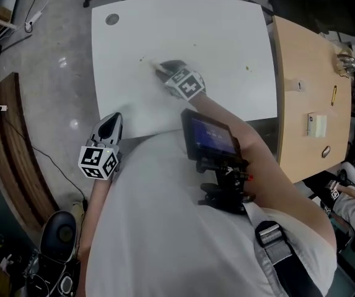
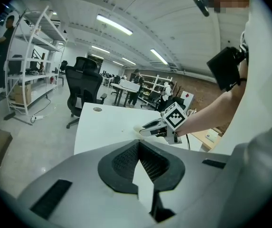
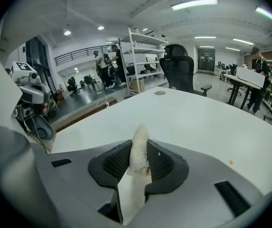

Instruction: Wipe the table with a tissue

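Tissue (image 3: 139, 145) sits pinched thin in your right gripper (image 3: 137, 161) — press hard on the table (image 1: 220, 36) and it may tear or slip; your left gripper (image 2: 144, 169) hangs closed, empty.

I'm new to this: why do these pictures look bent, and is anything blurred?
Both gripper views: wide-angle lenses curve the shelves and ceiling lights, with black corners. Head view: the right gripper looks blurred over the white table. Right gripper view: the tissue in its jaws is sharp.
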`<state>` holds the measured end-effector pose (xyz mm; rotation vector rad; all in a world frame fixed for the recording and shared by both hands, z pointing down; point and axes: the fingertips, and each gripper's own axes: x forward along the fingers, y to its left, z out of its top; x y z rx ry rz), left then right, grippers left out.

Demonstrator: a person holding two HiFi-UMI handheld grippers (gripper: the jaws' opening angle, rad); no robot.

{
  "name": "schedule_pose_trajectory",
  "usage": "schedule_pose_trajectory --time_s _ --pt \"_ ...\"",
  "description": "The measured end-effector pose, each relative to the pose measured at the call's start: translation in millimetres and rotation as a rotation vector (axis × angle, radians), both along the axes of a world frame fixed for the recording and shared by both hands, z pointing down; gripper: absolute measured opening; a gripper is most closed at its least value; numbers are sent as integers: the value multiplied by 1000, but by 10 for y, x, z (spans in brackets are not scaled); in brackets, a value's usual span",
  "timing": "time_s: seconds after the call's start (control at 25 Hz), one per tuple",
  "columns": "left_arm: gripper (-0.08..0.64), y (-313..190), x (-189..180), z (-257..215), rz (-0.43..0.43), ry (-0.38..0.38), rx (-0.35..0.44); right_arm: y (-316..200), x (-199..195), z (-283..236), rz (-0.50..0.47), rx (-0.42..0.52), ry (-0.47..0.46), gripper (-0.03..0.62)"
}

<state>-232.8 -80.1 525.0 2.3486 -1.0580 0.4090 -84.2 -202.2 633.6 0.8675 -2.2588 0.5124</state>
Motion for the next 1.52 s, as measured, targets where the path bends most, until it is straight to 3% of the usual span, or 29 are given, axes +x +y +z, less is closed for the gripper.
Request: schedule_pose_trajectory --time_s 0.28,0.56,0.84,1.2,1.52 --pt "5 -34 -151 34 -71 -1 -44 -483 3 38 58 -5 40 97" --pt "5 -48 -326 94 -99 -8 -73 -834 -132 87 25 1 56 97" --pt "5 45 -334 77 -129 -14 -77 -906 38 148 50 -8 76 97" --pt "5 84 -311 93 -129 -13 -81 -820 -96 201 57 -12 109 97" --pt "5 124 -360 62 -144 -33 -79 -551 -536 244 -91 1 112 97"
